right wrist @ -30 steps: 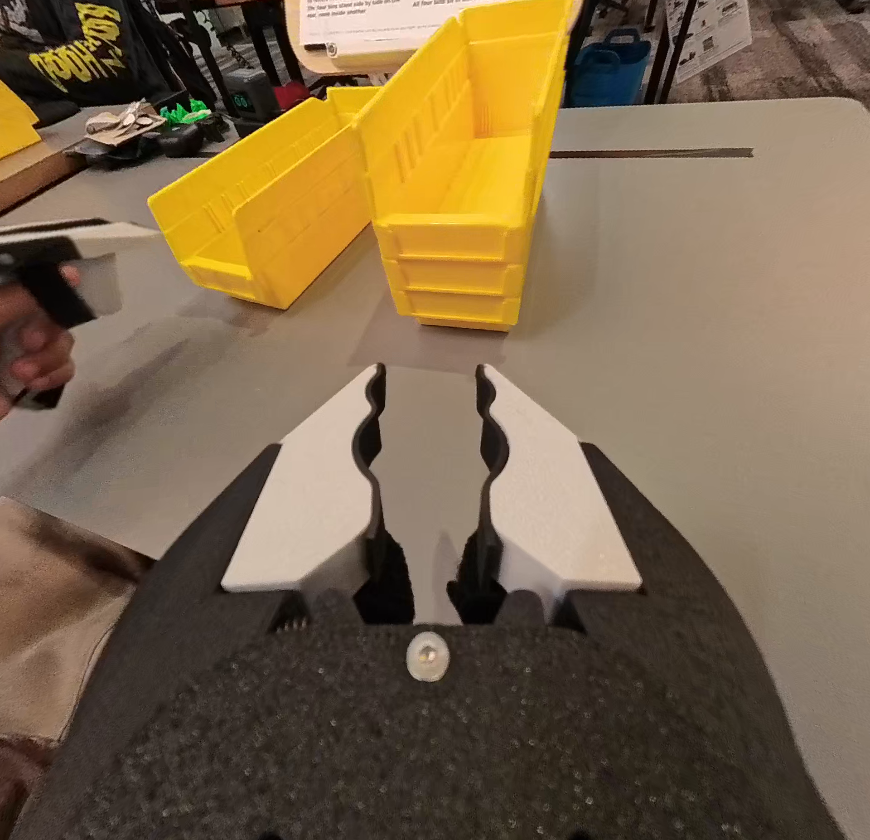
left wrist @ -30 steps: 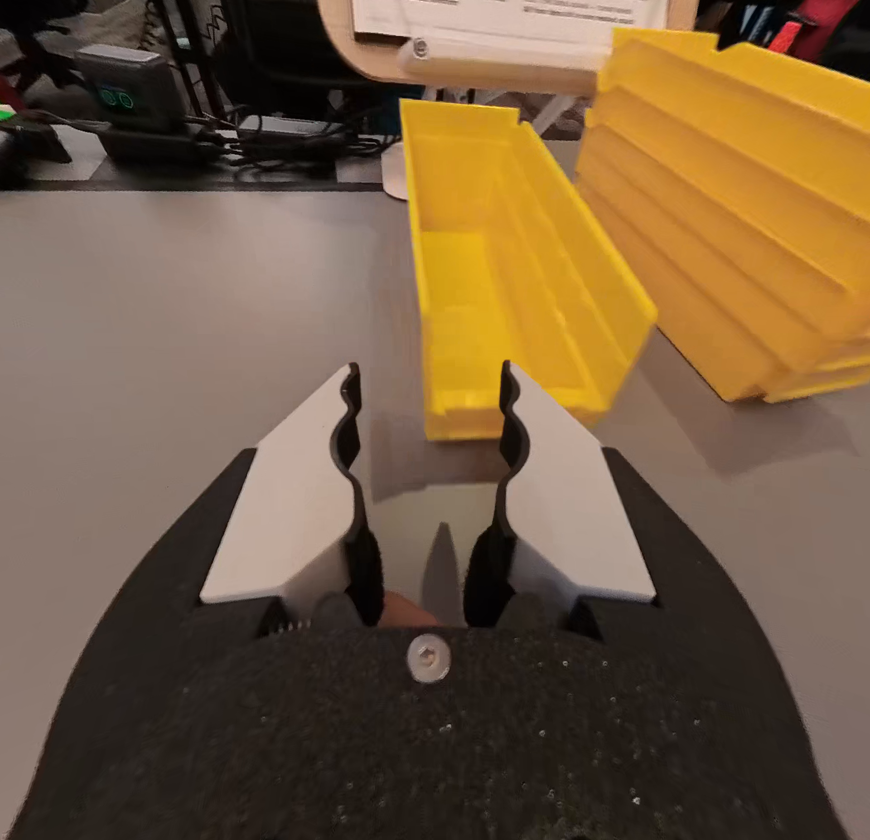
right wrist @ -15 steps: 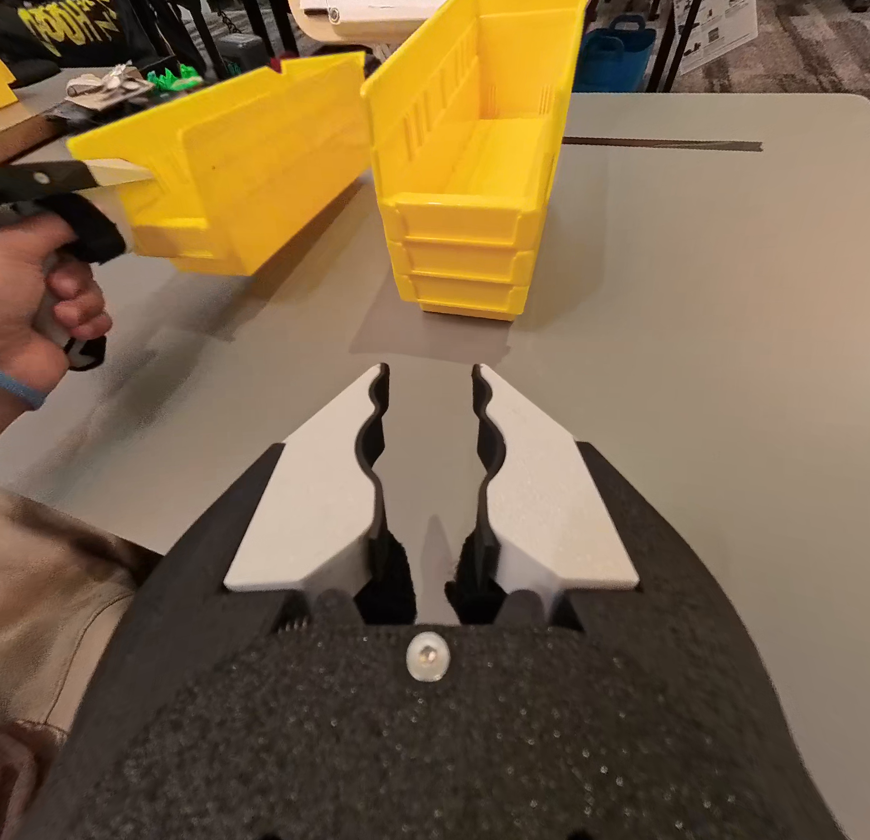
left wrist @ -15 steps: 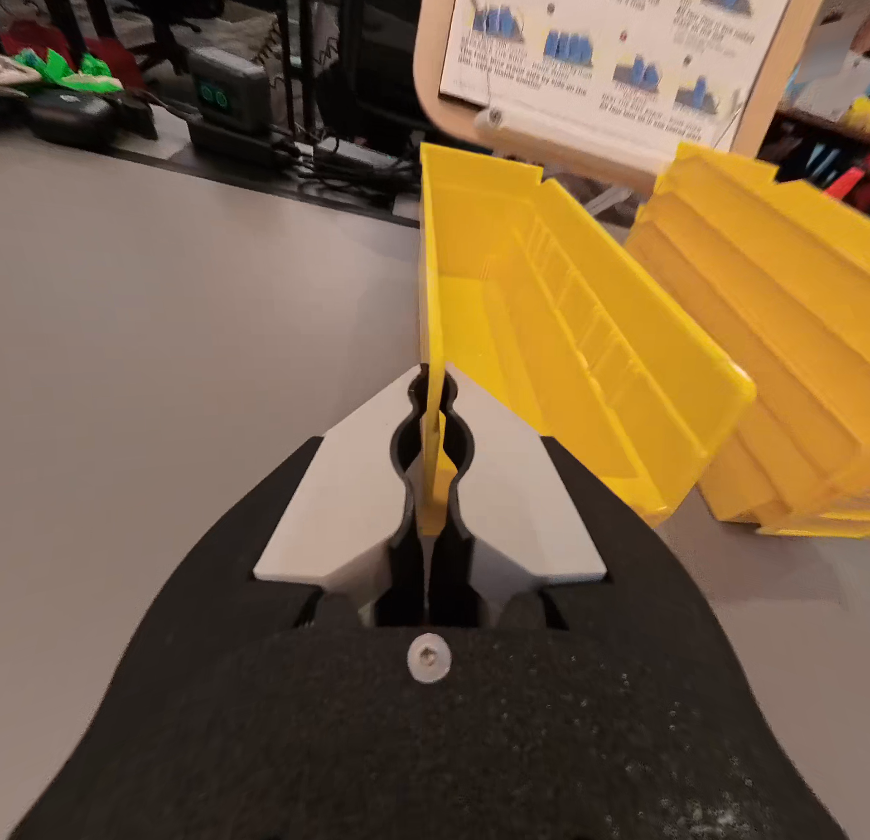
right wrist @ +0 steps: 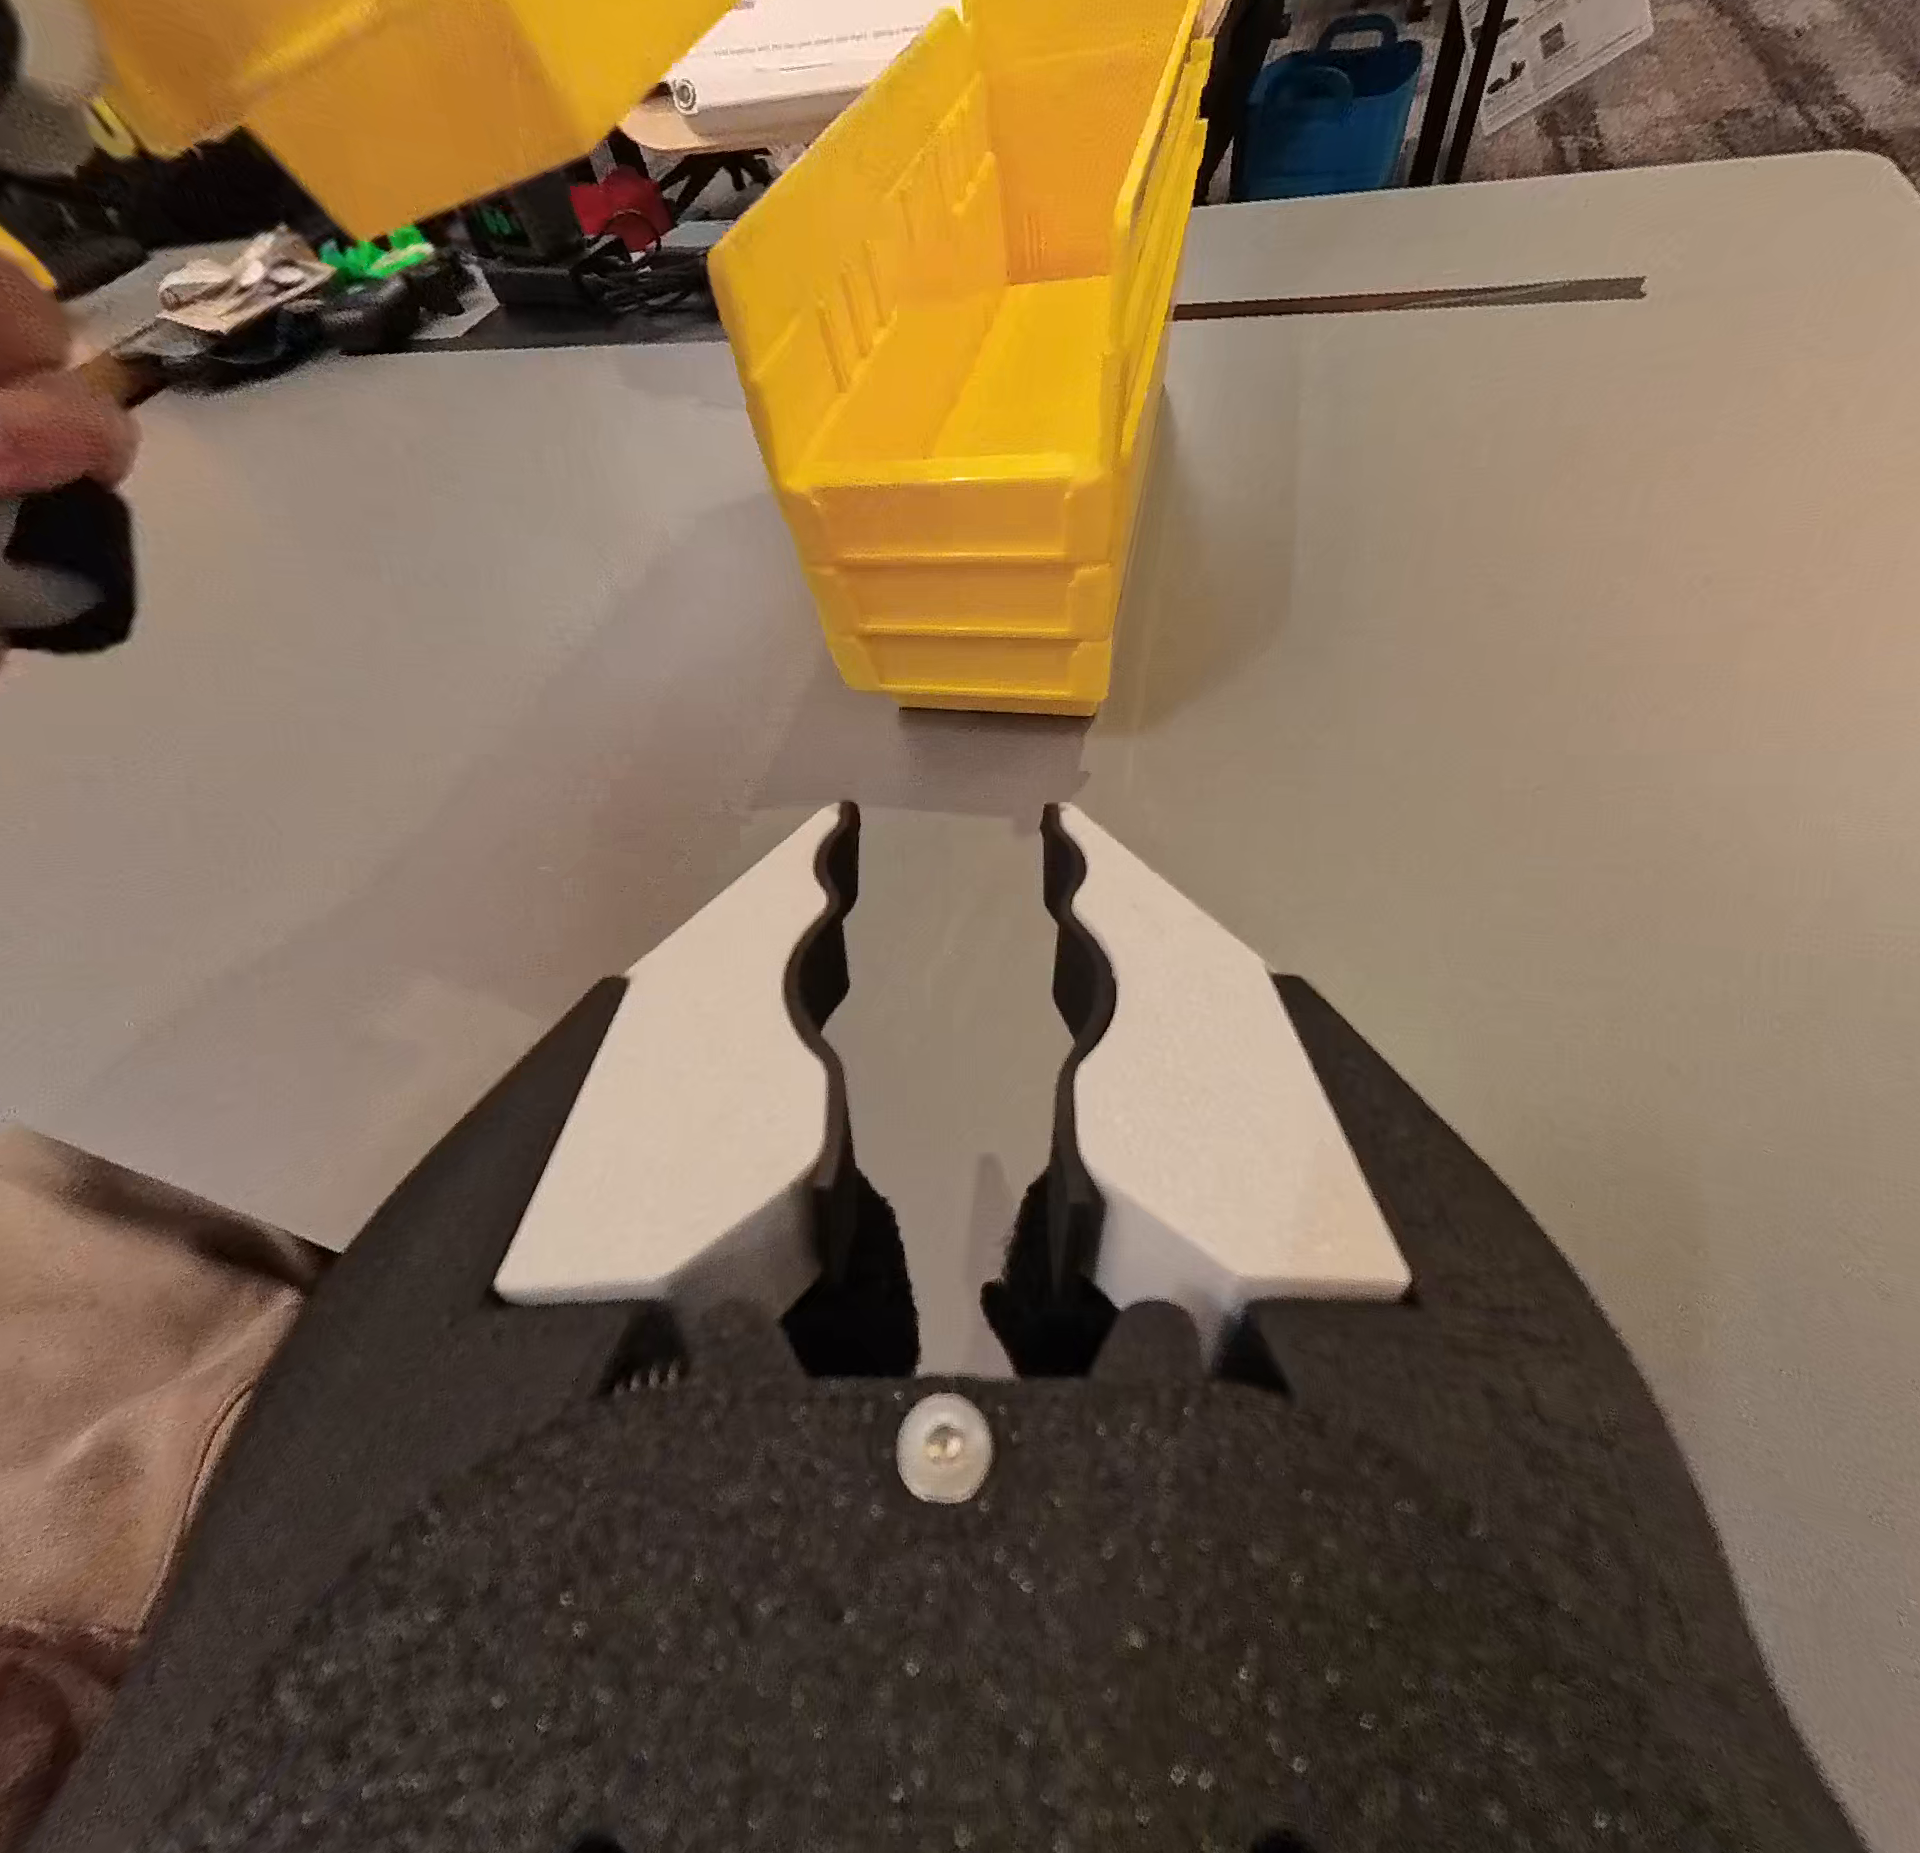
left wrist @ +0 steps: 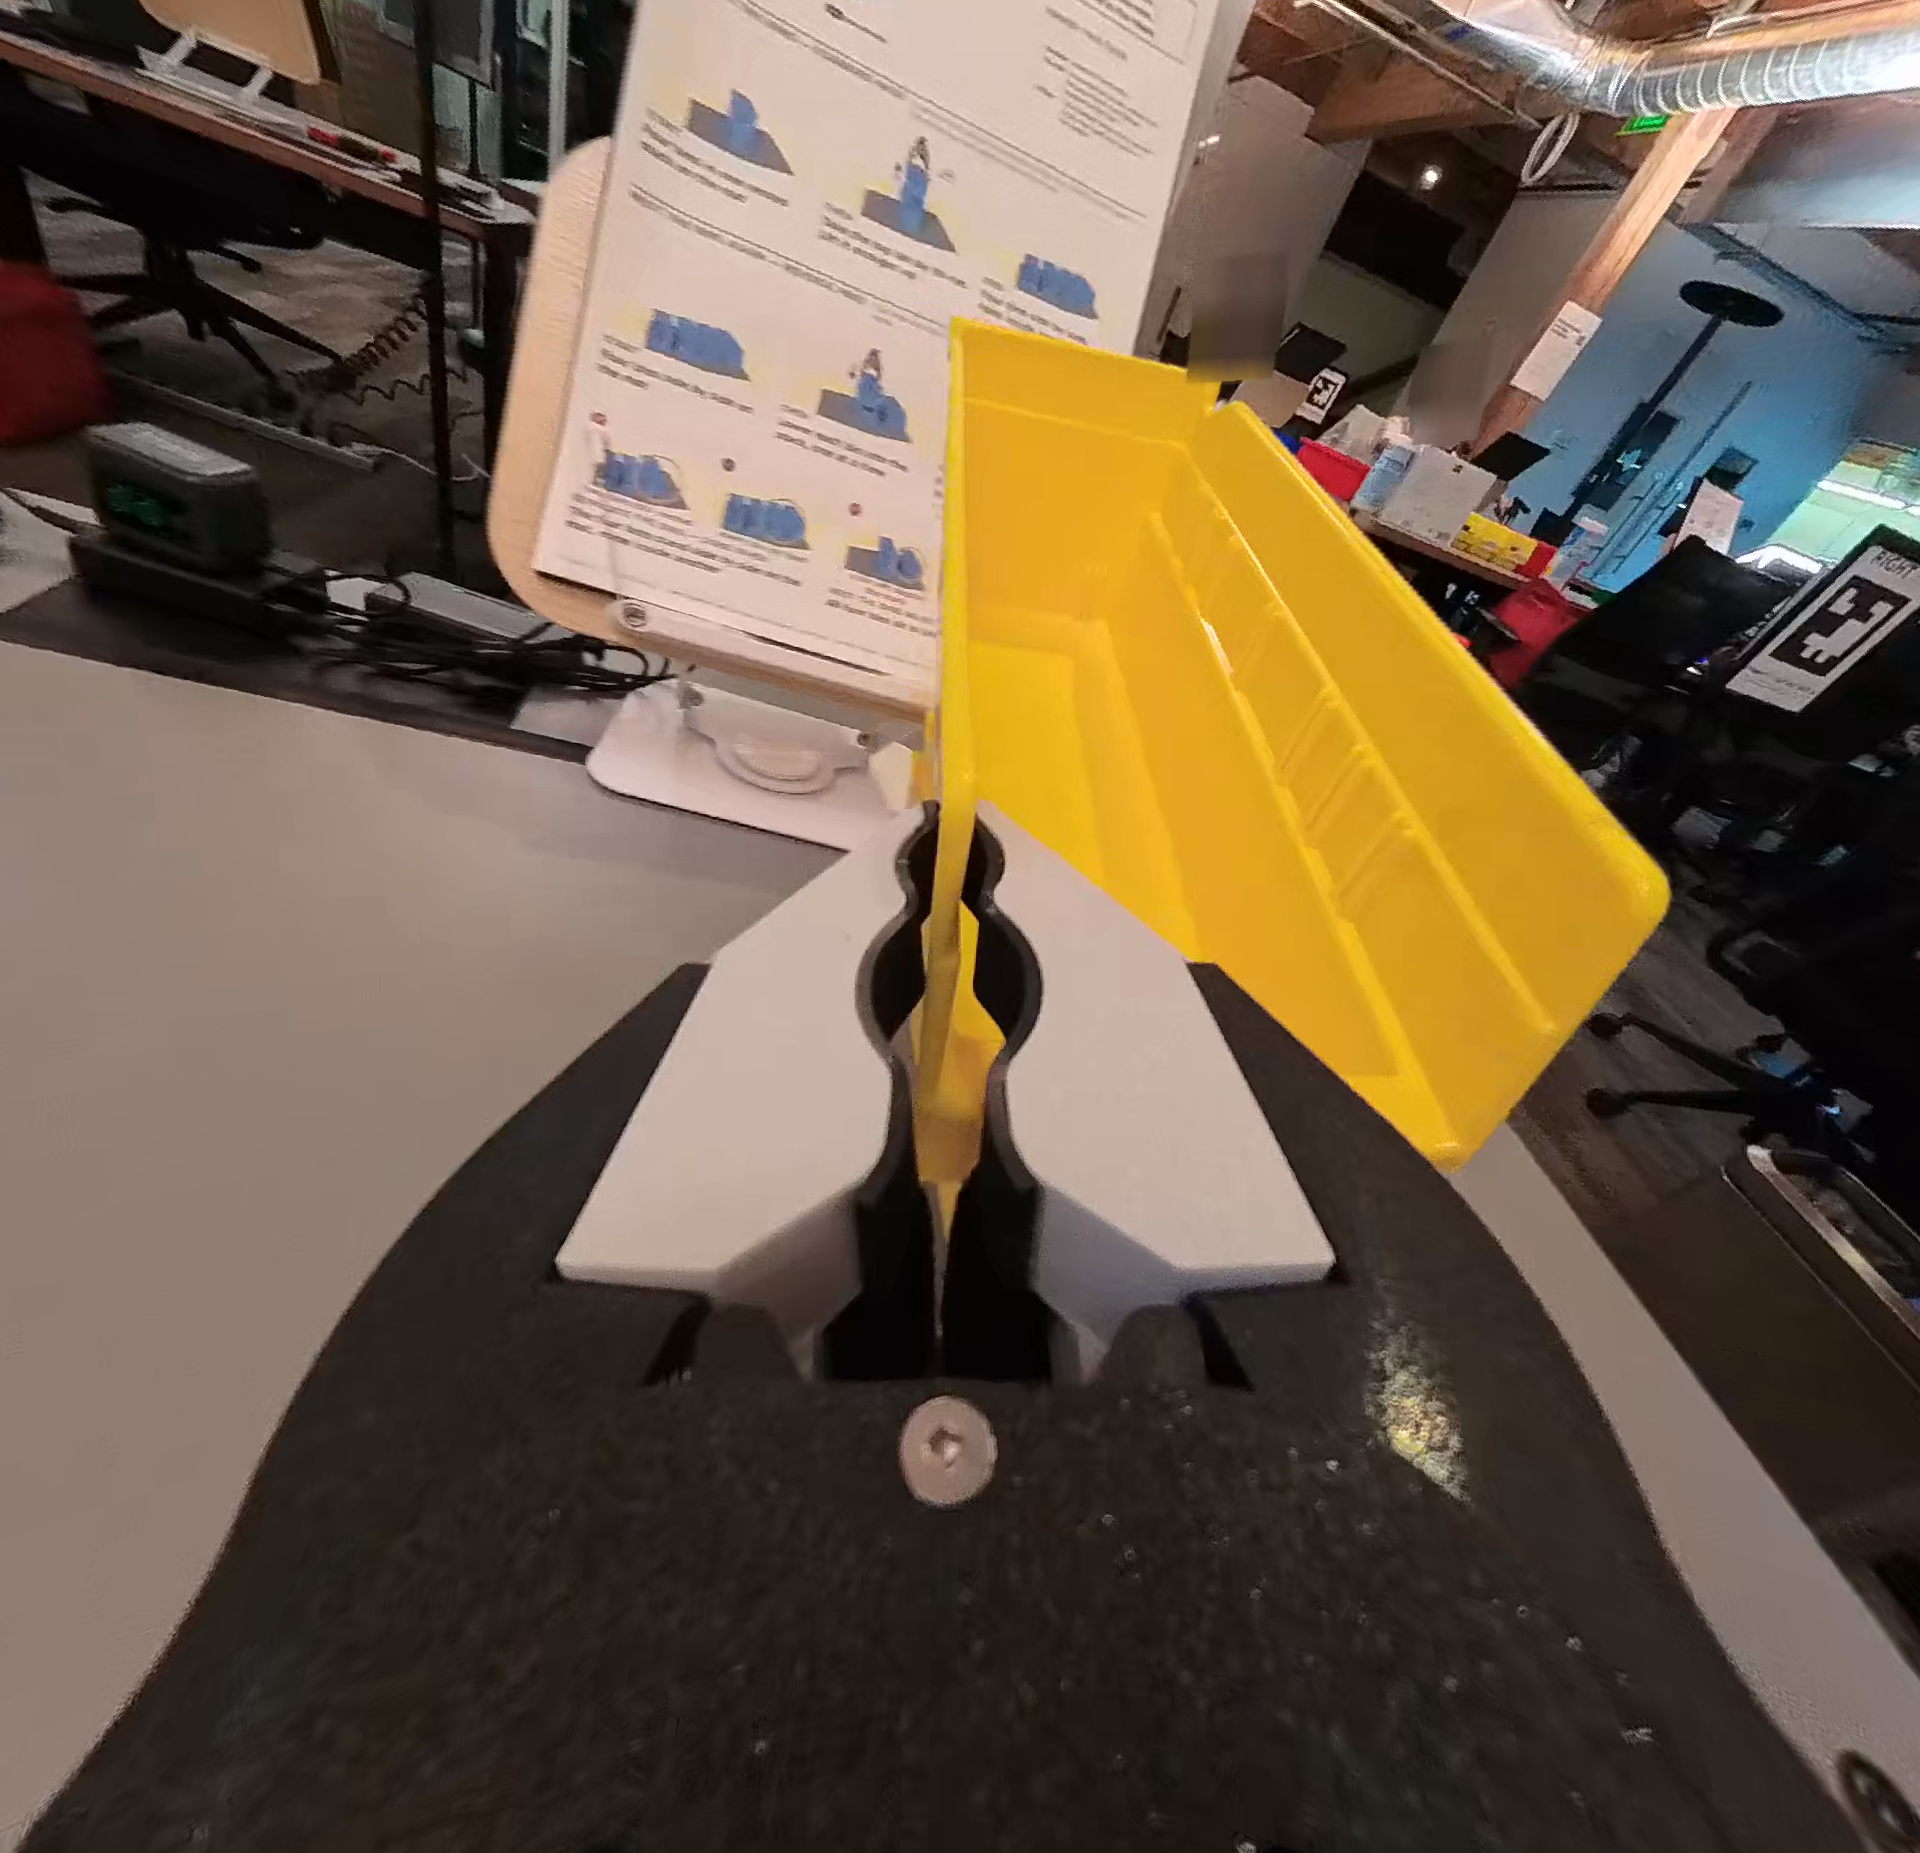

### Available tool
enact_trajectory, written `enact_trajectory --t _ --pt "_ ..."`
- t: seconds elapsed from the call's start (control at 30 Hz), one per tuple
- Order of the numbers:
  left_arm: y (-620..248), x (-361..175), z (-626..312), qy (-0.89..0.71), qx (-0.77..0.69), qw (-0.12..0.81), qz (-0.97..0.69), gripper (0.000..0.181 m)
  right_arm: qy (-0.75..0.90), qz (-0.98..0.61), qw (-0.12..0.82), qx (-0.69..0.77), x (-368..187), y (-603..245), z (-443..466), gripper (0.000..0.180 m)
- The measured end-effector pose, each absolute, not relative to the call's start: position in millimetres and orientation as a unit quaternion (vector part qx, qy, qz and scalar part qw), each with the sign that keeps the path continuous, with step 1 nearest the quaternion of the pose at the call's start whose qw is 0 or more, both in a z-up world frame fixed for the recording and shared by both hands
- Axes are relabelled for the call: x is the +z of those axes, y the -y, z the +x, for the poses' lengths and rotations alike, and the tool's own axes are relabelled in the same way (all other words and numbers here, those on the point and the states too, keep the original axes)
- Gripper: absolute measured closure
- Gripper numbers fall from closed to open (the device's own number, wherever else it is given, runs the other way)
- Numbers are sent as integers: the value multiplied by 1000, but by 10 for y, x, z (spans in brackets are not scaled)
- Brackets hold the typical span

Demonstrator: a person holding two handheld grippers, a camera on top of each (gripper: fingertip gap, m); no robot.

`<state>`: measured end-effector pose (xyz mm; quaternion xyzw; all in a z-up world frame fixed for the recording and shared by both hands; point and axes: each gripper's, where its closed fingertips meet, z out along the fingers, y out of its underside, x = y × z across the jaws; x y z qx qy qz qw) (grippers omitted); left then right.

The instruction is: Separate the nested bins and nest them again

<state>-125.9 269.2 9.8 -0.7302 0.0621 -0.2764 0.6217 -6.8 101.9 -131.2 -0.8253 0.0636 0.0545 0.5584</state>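
Since a second ago, the single yellow bin [left wrist: 1226, 723] has left the grey table [right wrist: 416, 598]; we see it aloft at the left, its side wall pinched in the closed left gripper [left wrist: 951, 868]. Rightward, the nested stack [right wrist: 977, 432] sits on the table, just beyond our right gripper [right wrist: 948, 816], jaws parted and empty.

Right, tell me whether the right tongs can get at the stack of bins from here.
Probably yes. The right tongs are open, with only bare table between them and the stack of bins straight ahead.
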Motion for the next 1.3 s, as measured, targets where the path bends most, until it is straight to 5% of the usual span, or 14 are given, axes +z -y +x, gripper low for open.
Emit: enact_trajectory --t 0.8,1.3 --pt "-2822 -298 -398 -25 -210 589 -780 181 -114 -801 563 171 -1194 -971 -39 145" --pt "-2889 -752 -366 -41 -168 599 -782 181 -70 -819 556 122 -1248 -986 -110 143"
